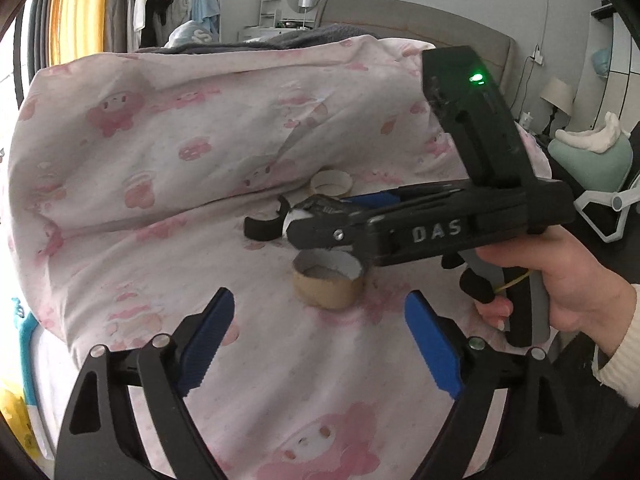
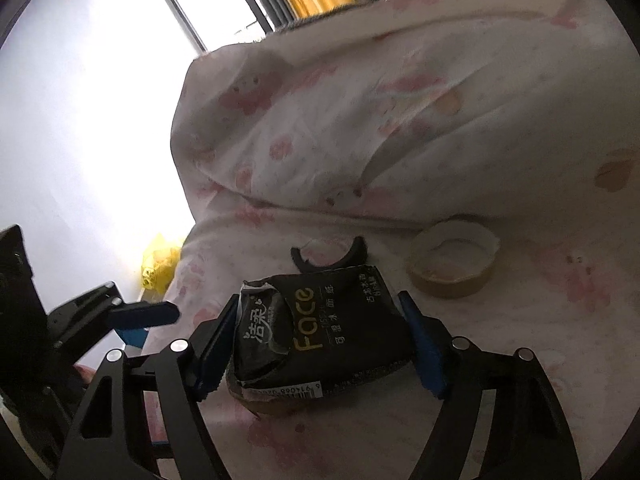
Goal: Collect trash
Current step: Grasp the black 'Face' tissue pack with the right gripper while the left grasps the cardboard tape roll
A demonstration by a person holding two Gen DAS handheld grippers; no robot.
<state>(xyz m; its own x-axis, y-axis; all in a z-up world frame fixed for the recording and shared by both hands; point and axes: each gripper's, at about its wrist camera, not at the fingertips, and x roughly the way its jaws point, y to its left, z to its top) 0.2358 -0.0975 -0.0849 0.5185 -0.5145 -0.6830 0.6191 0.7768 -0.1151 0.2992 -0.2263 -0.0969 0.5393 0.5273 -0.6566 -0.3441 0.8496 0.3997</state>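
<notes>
On the pink-print quilt [image 1: 160,152] stands a short cardboard roll core [image 1: 326,280], just ahead of my open left gripper [image 1: 320,300] and level with its blue fingertips. My right gripper [image 2: 320,302], held by a hand [image 1: 560,280], is shut on a black tissue pack [image 2: 320,344] marked "Face". Its pads touch both sides of the pack. In the left wrist view the right gripper [image 1: 320,216] hangs directly over the core. A black curved scrap [image 2: 328,258] and a second tape roll [image 2: 452,268] lie just beyond.
The quilt bulges into a high fold [image 1: 200,92] behind the items. A yellow bag [image 2: 158,266] lies on the floor past the bed's left edge. A headboard [image 1: 400,20], a clothes rack [image 1: 160,0] and a chair [image 1: 592,160] stand around the bed.
</notes>
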